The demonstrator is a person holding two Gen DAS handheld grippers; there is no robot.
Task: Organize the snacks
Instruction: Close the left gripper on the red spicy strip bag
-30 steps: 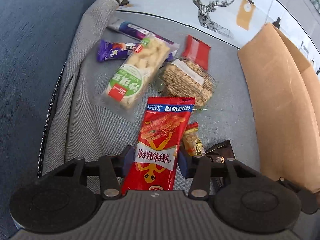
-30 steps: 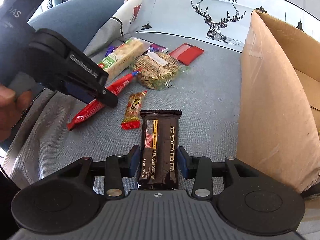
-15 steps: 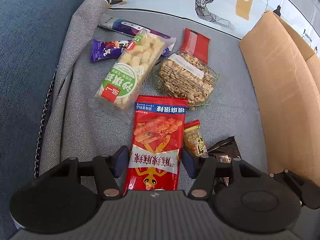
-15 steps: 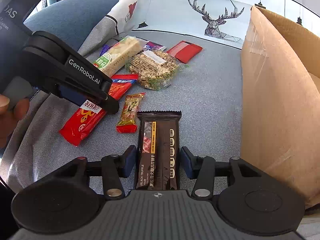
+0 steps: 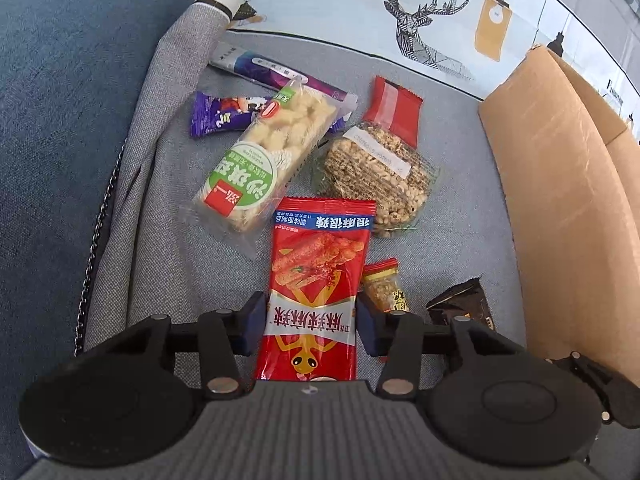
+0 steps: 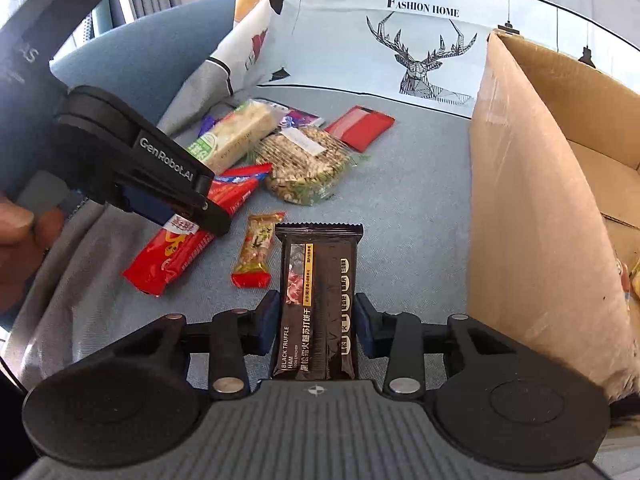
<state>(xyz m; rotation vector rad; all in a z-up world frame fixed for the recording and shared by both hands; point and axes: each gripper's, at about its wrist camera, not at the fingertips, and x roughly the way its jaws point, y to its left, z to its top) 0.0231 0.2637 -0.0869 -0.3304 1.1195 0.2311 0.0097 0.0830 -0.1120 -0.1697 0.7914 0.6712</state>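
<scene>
We see the left gripper (image 5: 311,322) closed on a long red foil snack packet printed with spicy strips and a yellow frog (image 5: 316,280); its jaws have just been narrowing, and the blue pads press the packet's two long edges while its far end lies on the grey fabric sofa seat (image 5: 460,200). In the right wrist view this same gripper (image 6: 188,216) comes in from the left with the red packet (image 6: 188,248) slanting down from it, and a person's hand (image 6: 20,232) shows at the left edge. We see the right gripper (image 6: 316,322) clamped on a dark brown rectangular cracker packet with gold lettering (image 6: 318,304); its jaws have also just been closing, and both pads sit against the packet's sides. Just to the left of that packet lies a small yellow-and-red sweet wrapper (image 6: 256,250), between the two held packets. Toward the seat's back edge sit a clear bag of pale puffed bars with a green round label (image 5: 260,164), a clear packet of round seeded nut brittle (image 5: 380,176), a flat red sachet (image 5: 394,114), a purple sweet wrapper (image 5: 224,114) and a long purple-and-grey stick packet (image 5: 272,72), all clustered and partly overlapping. An open brown cardboard box (image 6: 532,200) stands along the seat's right edge. A white cushion printed with a line-drawn deer head (image 6: 424,56) leans behind the seat.
</scene>
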